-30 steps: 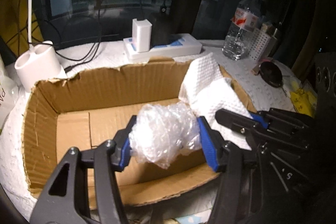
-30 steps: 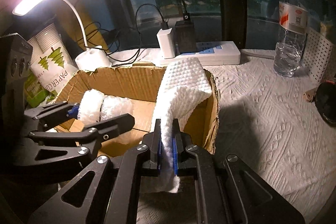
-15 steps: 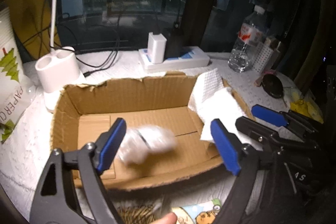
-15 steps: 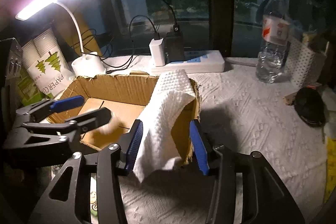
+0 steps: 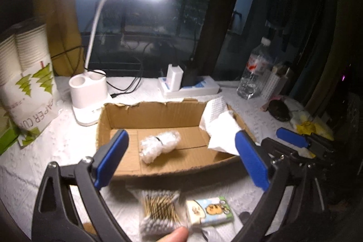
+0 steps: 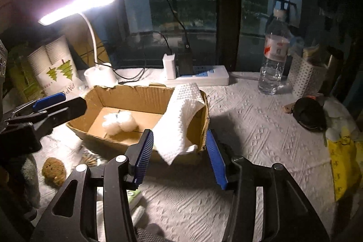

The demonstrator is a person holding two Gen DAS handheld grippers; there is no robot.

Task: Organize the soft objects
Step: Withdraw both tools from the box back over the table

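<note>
Left wrist view: the left tongs are spreading wide, nothing between the blue pads, and the bubble-wrap bundle lies loose on the floor of the cardboard box just ahead of them. Below the tongs on the counter sit a cotton swab pack and a tissue packet. Over on the right wrist view, the right tongs stand apart and grip nothing, the white paper towel draped over the box's near corner just ahead of them.
</note>
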